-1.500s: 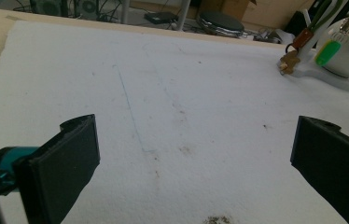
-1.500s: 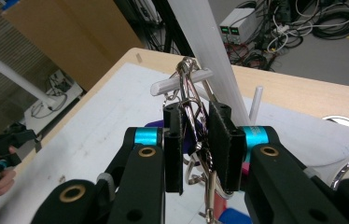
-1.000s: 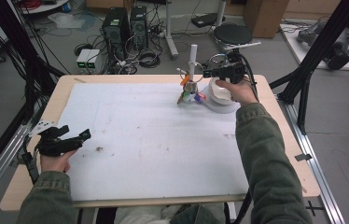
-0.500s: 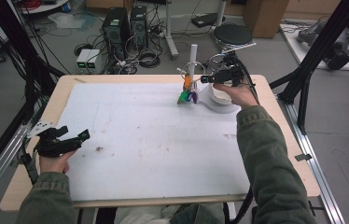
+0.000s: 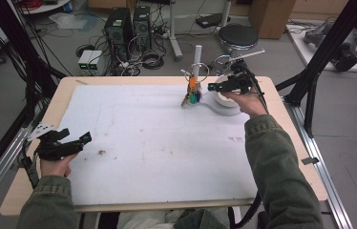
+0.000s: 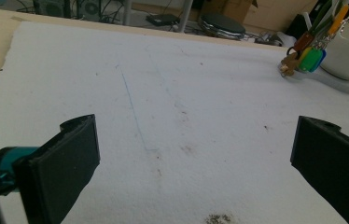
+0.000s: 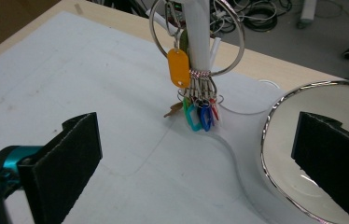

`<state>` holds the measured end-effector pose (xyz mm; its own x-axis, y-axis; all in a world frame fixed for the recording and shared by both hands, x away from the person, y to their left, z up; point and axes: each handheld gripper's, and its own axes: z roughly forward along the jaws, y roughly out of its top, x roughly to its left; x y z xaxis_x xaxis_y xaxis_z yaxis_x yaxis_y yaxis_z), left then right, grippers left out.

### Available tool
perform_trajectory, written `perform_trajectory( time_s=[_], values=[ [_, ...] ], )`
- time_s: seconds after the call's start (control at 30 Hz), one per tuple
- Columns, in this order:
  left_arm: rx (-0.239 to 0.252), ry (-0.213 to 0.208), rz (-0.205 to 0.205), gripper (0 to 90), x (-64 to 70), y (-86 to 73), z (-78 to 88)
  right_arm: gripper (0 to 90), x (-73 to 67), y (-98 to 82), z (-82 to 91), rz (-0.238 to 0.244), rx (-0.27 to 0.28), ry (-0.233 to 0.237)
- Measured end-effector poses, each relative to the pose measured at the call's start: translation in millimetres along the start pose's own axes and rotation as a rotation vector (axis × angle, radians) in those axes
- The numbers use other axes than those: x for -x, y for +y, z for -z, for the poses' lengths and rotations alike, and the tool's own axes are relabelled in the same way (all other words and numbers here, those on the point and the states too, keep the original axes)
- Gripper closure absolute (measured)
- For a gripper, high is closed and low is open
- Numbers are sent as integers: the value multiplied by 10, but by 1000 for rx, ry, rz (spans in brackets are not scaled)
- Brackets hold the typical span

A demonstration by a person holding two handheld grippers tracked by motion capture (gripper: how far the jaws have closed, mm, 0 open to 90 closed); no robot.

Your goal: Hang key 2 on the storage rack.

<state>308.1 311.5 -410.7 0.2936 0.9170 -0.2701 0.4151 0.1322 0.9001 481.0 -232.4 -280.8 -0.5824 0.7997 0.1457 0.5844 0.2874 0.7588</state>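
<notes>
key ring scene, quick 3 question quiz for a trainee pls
1. True or false: the key ring hangs around the white post.
2. Which gripper is nearer the keys? A left gripper B right gripper
3. Fill in: the tag highest on the ring is coloured ____.

Key: 1 true; 2 B; 3 orange

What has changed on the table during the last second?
The right gripper drew back a little from the key bunch on the white post toward the white bowl, jaws open, holding nothing. The keys stayed hanging there. The left gripper stayed open at the left edge.
</notes>
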Motion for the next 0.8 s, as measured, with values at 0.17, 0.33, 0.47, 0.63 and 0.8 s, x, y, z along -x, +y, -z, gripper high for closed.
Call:
perform_trajectory(
  time_s=[0.17,0.33,0.47,0.63,0.8],
  values=[
    [2,2,-2,17,2,0,1,6,5,-104,69,-13,50,4],
    [-1,1,-3,17,3,-1,-2,6,66,-244,110,-37,62,-2],
    [0,2,-2,17,3,1,-6,7,89,-344,145,-52,59,-6],
    [1,1,0,17,7,0,-10,7,87,-414,211,-36,68,-22],
    [0,2,1,17,8,-1,-15,7,84,-504,263,-31,82,-16]
  ],
)
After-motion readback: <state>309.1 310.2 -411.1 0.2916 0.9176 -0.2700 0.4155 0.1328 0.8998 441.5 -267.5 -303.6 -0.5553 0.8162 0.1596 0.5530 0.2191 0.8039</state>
